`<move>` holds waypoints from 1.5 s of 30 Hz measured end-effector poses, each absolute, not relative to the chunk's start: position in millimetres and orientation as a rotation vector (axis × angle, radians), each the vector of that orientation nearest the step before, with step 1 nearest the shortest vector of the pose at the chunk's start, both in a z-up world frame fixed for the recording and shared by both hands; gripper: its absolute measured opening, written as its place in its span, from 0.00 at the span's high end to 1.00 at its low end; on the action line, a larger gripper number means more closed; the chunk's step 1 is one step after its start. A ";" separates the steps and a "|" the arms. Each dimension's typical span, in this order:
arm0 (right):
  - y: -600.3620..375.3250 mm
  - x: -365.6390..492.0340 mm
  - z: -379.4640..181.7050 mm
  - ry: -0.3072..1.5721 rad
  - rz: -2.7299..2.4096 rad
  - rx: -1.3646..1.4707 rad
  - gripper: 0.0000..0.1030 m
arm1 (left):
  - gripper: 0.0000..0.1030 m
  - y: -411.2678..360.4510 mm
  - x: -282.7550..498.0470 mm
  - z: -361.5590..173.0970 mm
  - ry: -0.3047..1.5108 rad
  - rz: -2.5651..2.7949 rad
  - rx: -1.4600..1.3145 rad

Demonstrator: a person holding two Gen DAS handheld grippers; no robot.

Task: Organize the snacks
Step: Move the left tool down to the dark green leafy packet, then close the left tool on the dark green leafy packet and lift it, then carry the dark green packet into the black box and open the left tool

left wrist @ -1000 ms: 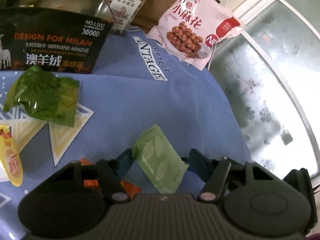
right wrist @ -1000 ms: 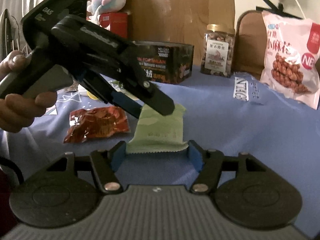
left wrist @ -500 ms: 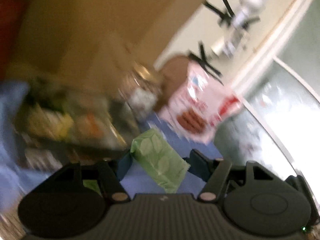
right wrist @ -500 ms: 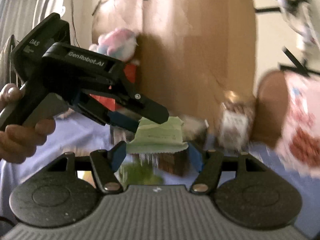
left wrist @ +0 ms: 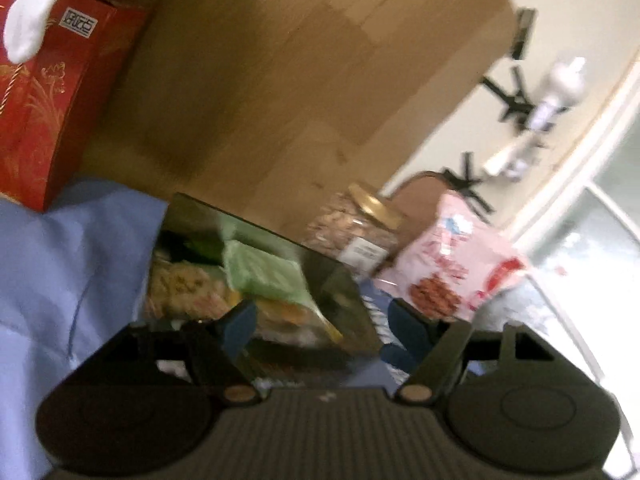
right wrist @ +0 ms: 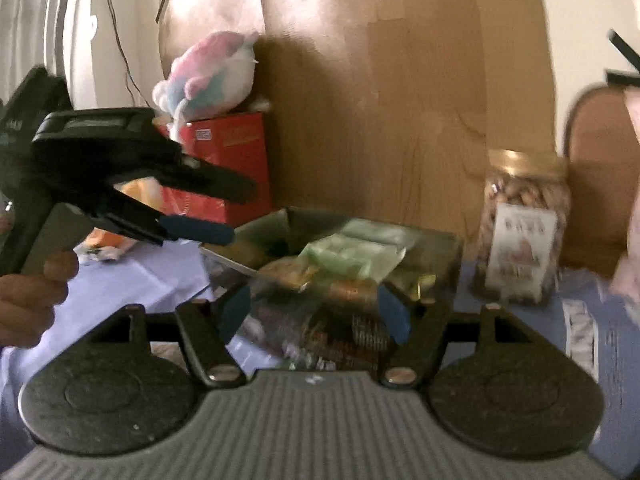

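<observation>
Light green packet (left wrist: 260, 274), flat and crinkly, lies on top of other wrapped snacks inside the dark glossy box (left wrist: 340, 292) on the blue cloth (left wrist: 60, 272) over the tabletop. Left hand-held gripper (left wrist: 320, 322): jaws have just been opening, released, nothing between the blue pads. Right hand-held gripper (right wrist: 314, 312): jaws spread, empty, held before the box. Clear ribbed jar (right wrist: 520, 224) with gold lid, nuts inside, beside the box. Picture blurred.
</observation>
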State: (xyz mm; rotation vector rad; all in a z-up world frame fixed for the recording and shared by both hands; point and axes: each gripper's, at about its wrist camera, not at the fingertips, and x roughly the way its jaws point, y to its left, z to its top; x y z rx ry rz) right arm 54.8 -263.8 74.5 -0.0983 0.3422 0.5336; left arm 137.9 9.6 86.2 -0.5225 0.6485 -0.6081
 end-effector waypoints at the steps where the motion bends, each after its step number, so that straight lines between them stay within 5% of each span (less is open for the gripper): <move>1: -265.7 51.7 70.7 0.369 0.539 -0.095 0.31 | 0.26 9.5 129.3 85.3 0.644 -0.624 -0.523; 10: -284.1 59.3 35.3 0.571 0.509 0.087 0.34 | 0.26 -11.9 129.2 35.7 0.848 -0.613 -0.504; 18: -302.6 84.5 13.3 0.692 0.521 0.416 0.65 | 0.28 -25.1 149.7 5.5 0.975 -0.586 -0.501; 23: -302.6 79.5 8.9 0.679 0.514 0.446 0.69 | 0.47 -50.5 156.3 0.4 1.029 -0.638 -0.481; 27: -316.9 74.1 2.7 0.667 0.512 0.507 0.76 | 0.59 -78.0 148.8 3.4 1.022 -0.655 -0.419; 45: -298.8 61.2 76.6 0.480 0.645 0.404 0.77 | 0.62 -49.3 121.3 89.4 0.774 -0.680 -0.413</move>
